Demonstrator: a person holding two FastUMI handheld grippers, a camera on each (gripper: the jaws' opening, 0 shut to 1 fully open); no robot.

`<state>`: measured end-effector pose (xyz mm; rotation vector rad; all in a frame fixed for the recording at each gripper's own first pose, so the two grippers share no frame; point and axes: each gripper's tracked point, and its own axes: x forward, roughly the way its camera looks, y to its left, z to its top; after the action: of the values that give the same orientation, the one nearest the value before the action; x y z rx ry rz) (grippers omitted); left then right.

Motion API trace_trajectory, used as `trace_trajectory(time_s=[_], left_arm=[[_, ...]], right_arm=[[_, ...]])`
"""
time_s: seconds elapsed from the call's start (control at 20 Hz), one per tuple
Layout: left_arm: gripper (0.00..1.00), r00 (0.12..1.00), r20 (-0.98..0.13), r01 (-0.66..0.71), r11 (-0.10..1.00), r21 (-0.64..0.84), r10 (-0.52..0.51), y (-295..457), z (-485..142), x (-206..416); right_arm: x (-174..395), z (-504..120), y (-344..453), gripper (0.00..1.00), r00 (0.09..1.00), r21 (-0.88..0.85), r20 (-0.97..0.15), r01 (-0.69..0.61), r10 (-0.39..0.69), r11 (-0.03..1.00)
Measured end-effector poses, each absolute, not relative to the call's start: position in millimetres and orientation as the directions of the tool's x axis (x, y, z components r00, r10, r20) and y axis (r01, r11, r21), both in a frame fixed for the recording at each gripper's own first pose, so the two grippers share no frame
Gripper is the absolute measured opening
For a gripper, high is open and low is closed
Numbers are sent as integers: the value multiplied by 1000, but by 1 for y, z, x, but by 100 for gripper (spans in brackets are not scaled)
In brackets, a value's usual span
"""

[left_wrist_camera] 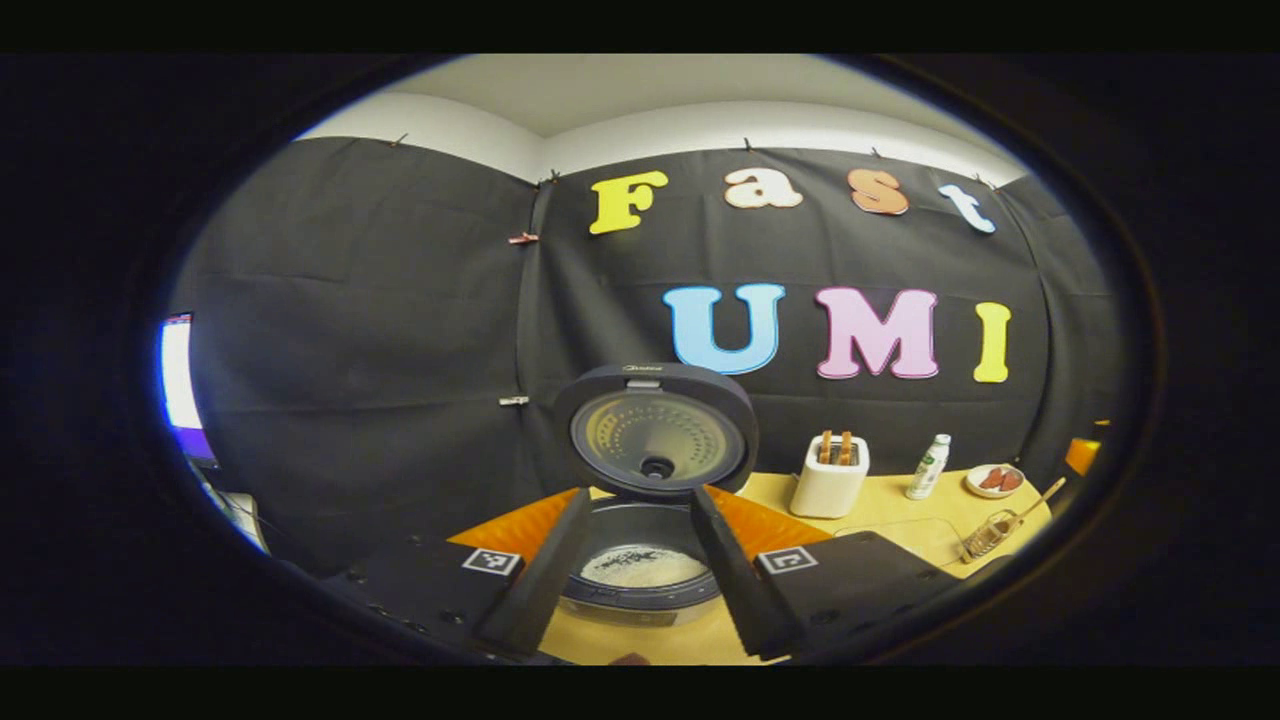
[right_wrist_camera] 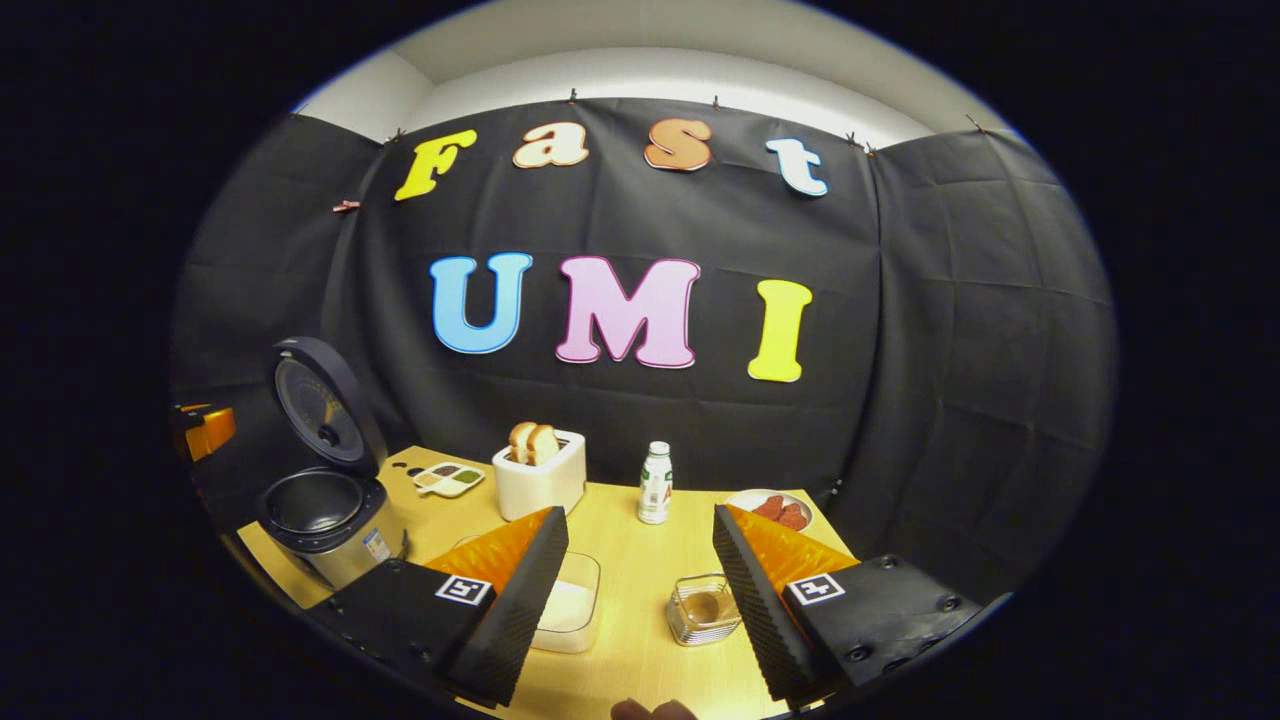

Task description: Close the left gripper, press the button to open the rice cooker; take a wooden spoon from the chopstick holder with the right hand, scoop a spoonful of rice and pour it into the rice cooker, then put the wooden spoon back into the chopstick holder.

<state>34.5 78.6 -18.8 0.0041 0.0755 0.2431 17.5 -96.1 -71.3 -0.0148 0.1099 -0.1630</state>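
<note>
Rice cooker (left_wrist_camera: 640, 560) at the surface's left edge is seen lid-up with rice in the pot. Wooden spoon (left_wrist_camera: 1030, 505) is seen in the chopstick holder (left_wrist_camera: 985, 537) near the right edge. Both jaws are held open, empty. Task judged nearly finished; only withdrawal is called for.

Rice cooker (left_wrist_camera: 640, 560) is sitting open, lid standing upright at 12 o'clock, white rice lying in its dark pot. Wire chopstick holder (left_wrist_camera: 988, 535) is sitting at 3 o'clock, wooden spoon (left_wrist_camera: 1040, 497) handle sticking out, tilting right.
</note>
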Motion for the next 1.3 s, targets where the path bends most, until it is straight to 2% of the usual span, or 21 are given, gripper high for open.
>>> trace_trajectory(time_s=[0.1, 0.45, 0.9, 1.3], left_arm=[[77, 968, -81, -238, 971, 5, 237, 74, -20, 32], [84, 965, -105, -242, 970, -8, 239, 58, -24, 27], [84, 957, -123, -263, 965, 20, 263, 45, -25, 27], [85, 958, -127, -252, 966, 58, 257, 24, -22, 29]], right_arm=[[21, -80, -111, 91, 975, -21, -120, 187, -188, 982], [38, -122, -166, 92, 948, -15, -179, 266, -264, 964], [57, -169, -239, 92, 891, 25, -279, 378, -357, 925], [73, -221, -262, 92, 852, 83, -379, 420, -362, 904]])
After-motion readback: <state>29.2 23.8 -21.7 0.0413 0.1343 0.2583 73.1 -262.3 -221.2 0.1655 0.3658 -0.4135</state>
